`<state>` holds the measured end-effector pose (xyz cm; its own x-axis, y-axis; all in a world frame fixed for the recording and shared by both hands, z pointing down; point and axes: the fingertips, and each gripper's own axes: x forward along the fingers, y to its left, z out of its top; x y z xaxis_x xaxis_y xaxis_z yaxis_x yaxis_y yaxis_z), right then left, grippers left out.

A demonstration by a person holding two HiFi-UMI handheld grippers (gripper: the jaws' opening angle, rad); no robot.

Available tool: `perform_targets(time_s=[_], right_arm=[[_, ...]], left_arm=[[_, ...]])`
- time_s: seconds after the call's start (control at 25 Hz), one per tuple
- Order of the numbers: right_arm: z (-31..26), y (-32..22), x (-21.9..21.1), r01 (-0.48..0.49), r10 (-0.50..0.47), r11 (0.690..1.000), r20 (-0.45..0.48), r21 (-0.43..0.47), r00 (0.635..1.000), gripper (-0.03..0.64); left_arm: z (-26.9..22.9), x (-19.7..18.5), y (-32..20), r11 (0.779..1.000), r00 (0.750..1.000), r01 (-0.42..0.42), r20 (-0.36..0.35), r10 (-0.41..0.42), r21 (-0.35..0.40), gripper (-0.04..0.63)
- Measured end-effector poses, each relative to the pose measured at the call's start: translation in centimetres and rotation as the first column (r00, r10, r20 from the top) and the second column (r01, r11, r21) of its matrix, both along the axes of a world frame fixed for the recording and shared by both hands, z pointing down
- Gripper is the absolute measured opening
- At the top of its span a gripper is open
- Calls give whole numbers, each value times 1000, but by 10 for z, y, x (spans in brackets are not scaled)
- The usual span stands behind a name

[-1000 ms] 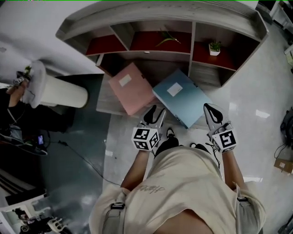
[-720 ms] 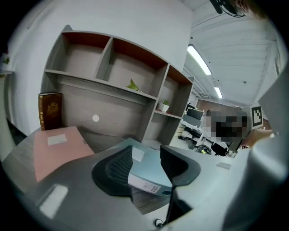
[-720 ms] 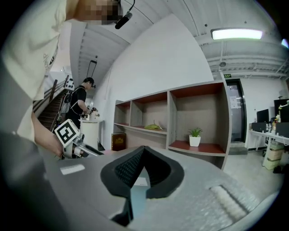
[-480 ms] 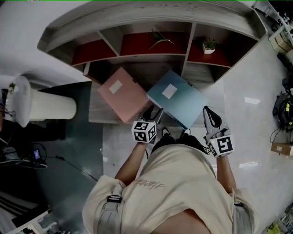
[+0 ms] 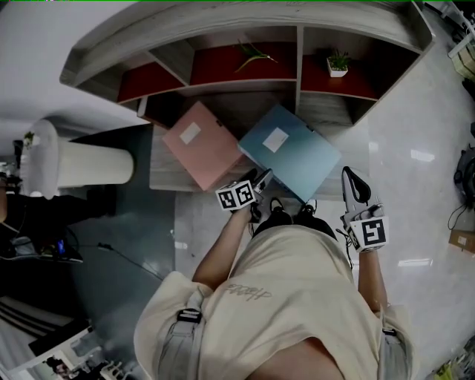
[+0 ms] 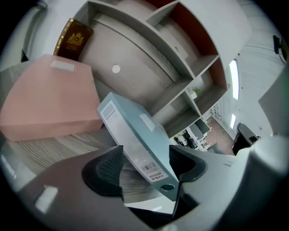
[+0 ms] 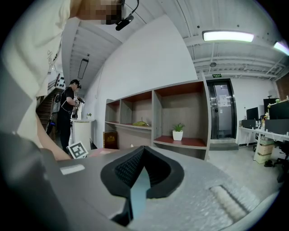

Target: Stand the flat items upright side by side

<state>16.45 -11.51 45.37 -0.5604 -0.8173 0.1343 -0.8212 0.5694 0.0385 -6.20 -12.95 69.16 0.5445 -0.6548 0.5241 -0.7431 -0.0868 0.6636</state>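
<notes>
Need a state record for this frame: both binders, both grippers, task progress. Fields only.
pink binder: lying flat on the ledge
blue binder: lying flat to the right of the pink one
left gripper: open, jaws have just been opening; blue binder's spine end sits between them, pads not pressing
right gripper: shut, empty, away from both binders
shelf unit: potted plant in the right compartment
upright so far: none

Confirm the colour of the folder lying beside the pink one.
Light blue folder, clearest in the head view.
</notes>
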Motion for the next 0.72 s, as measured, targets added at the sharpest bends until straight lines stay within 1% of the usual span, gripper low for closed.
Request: perform_targets(time_s=[0.12,0.32,0.6,0.72], right_arm=[[9,-1,11,-14,14,1000,-13,-24,1000,0],[19,1,21,-17,15,999,-28,-50,1000,1],[24,8,30,-34,30,997,-55,-69,998,0],[23,9,31,-43,39,997,-54,-70,998,0]], left_arm=[[18,4,-1,999,999,11,-40,-13,-48,357],[33,14,-12,996,989,31,-140,-43,-89,385],[44,25,-26,991,960,51,-268,-82,-122,400],[45,29,-30,991,950,42,-303,-79,-125,399]])
